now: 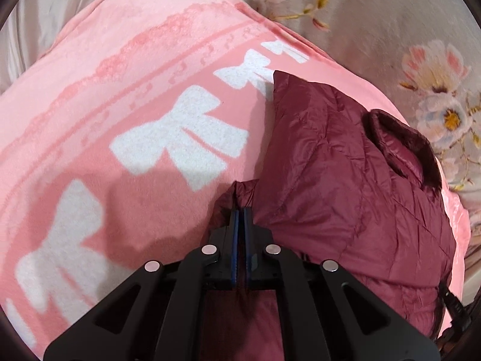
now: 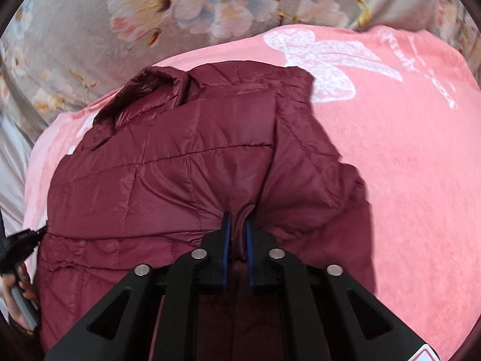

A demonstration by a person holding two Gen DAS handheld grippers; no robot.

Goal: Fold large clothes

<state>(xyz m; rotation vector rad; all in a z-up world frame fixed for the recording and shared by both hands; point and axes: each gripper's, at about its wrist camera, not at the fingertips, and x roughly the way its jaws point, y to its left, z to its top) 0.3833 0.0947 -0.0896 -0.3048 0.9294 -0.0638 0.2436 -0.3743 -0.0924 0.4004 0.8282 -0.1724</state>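
Note:
A maroon quilted puffer jacket (image 1: 345, 162) lies on a pink blanket (image 1: 105, 90), its dark furry collar (image 1: 402, 144) at the right. My left gripper (image 1: 240, 210) is shut on a fold of the jacket's edge. In the right wrist view the jacket (image 2: 186, 156) fills the middle, collar (image 2: 144, 93) at the far left. My right gripper (image 2: 238, 218) is shut on a bunched fold of the jacket fabric. The other gripper (image 2: 21, 240) and the hand holding it show at the left edge.
The pink blanket (image 2: 405, 165) with white bows and a butterfly print covers a bed. A grey floral bedspread (image 2: 90, 30) lies beyond it, also seen in the left wrist view (image 1: 405, 30).

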